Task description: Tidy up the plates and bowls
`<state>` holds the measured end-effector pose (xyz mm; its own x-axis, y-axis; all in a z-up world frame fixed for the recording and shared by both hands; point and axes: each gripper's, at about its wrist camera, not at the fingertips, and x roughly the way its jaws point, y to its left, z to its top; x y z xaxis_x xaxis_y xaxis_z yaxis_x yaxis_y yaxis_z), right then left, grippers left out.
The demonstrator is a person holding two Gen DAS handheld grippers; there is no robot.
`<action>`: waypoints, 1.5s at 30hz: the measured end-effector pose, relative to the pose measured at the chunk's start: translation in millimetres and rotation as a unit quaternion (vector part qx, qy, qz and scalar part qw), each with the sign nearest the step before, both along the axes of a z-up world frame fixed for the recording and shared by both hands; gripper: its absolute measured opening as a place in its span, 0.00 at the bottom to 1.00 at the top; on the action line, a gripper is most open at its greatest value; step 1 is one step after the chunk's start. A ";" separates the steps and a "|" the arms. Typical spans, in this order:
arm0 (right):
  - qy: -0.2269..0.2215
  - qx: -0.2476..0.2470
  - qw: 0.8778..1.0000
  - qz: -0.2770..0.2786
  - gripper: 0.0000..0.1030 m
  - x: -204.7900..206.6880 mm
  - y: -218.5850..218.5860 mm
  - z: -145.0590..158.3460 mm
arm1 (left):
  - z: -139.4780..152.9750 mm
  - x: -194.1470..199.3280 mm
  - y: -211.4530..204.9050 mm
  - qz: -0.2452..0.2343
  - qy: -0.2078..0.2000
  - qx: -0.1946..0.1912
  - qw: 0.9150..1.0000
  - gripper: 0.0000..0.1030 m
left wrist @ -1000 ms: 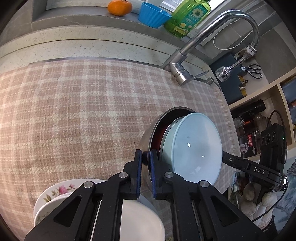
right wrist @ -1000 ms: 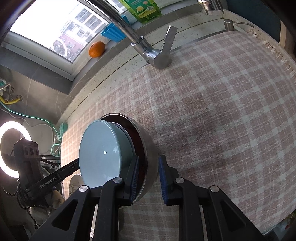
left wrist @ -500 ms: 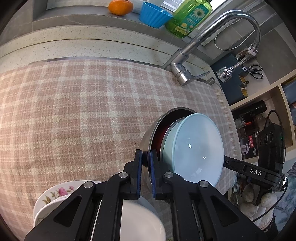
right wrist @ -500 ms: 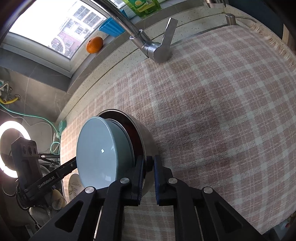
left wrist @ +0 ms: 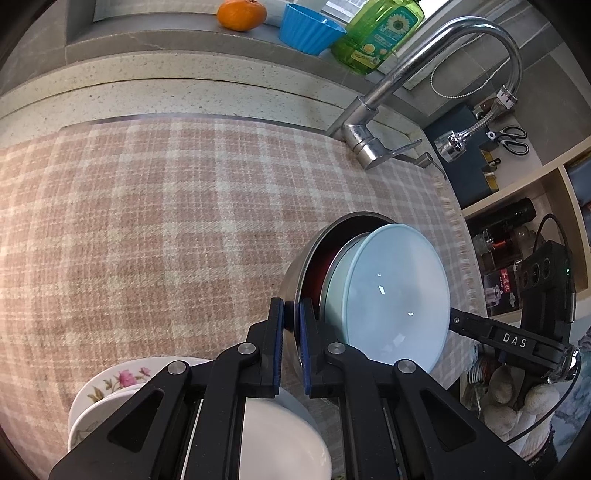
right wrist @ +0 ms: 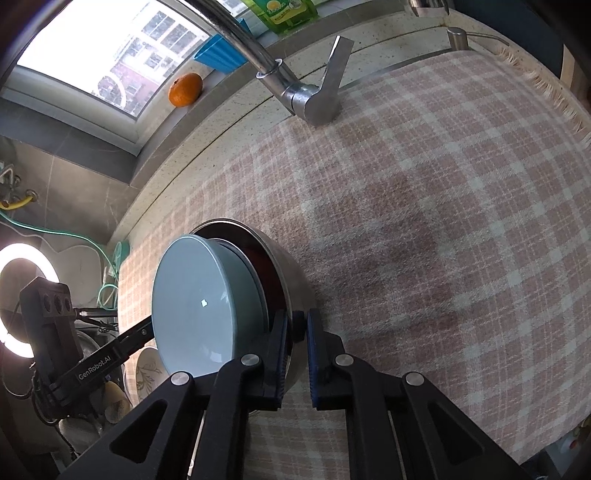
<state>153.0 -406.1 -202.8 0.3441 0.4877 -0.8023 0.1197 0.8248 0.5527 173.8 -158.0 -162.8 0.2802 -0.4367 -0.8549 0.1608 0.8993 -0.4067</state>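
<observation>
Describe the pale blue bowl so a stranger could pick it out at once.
Start at the plaid cloth below the curved steel faucet. The left gripper and right gripper clamp a steel bowl there. The pale blue bowl nests inside it: glossy and plain, unlike the flowered plate.

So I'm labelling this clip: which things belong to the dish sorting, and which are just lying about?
Job:
steel bowl
pale blue bowl
floral plate
white bowl
left gripper
right gripper

Lying about:
orange
blue cup
soap bottle
faucet
scissors
</observation>
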 end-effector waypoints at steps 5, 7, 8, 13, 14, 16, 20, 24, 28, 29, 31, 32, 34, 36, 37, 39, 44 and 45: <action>0.002 0.002 1.000 -0.001 0.08 1.3 0.1 0.4 | 1.4 -1.8 -0.3 0.003 0.000 0.002 1.000 0.06; 0.002 0.002 1.000 0.000 0.08 1.3 -0.1 1.2 | 2.7 -2.7 0.0 0.005 0.000 0.001 1.000 0.06; 0.002 0.001 1.000 0.000 0.08 1.4 -0.1 1.8 | 3.2 -3.2 0.2 0.006 0.000 0.001 1.000 0.06; 0.000 0.003 1.000 -0.001 0.08 0.0 0.4 6.5 | 7.9 -6.0 1.1 0.011 -0.003 0.001 1.000 0.06; -0.002 0.002 1.000 0.000 0.08 -0.5 0.6 8.3 | 9.5 -6.8 1.4 0.010 -0.005 0.001 1.000 0.06; -0.005 0.002 1.000 0.001 0.08 -1.6 0.8 11.8 | 13.0 -8.0 2.3 0.012 -0.006 -0.002 1.000 0.06; -0.009 0.005 1.000 0.002 0.08 -4.6 0.8 20.7 | 21.2 -10.5 5.1 0.015 -0.012 -0.006 1.000 0.06; -0.014 0.007 1.000 0.006 0.08 -8.4 3.5 30.9 | 31.9 -14.4 8.7 0.017 -0.022 -0.006 1.000 0.06; -0.022 0.007 1.000 0.011 0.08 -12.7 8.1 42.9 | 42.4 -19.4 12.6 0.021 -0.033 -0.005 0.999 0.06; -0.023 0.007 1.000 0.013 0.08 -13.6 9.8 45.6 | 45.0 -21.0 14.2 0.022 -0.035 -0.006 0.999 0.06; -0.027 0.006 0.999 0.016 0.08 -15.9 13.2 51.2 | 49.4 -23.9 17.4 0.024 -0.039 -0.007 0.999 0.06; -0.028 0.005 0.999 0.018 0.08 -17.1 15.1 53.3 | 51.3 -25.5 18.7 0.026 -0.041 -0.007 0.999 0.06; -0.029 0.007 0.999 0.020 0.08 -19.5 18.4 57.2 | 55.1 -29.2 21.2 0.026 -0.044 -0.005 0.999 0.06; -0.030 0.009 0.999 0.023 0.08 -21.7 21.4 59.6 | 58.1 -33.2 25.2 0.030 -0.046 -0.007 0.998 0.06; -0.031 0.010 0.999 0.024 0.08 -23.7 23.5 61.3 | 59.4 -34.7 26.6 0.032 -0.046 -0.007 0.998 0.06; -0.033 0.011 0.999 0.028 0.08 -26.0 27.2 63.7 | 61.6 -38.8 30.6 0.035 -0.049 -0.006 0.998 0.06; -0.035 0.013 0.999 0.037 0.09 -34.2 38.3 68.5 | 64.9 -51.4 41.4 0.041 -0.054 -0.001 0.998 0.06; -0.036 0.013 0.999 0.039 0.09 -35.8 40.7 69.3 | 65.5 -54.1 43.2 0.042 -0.055 0.001 0.998 0.06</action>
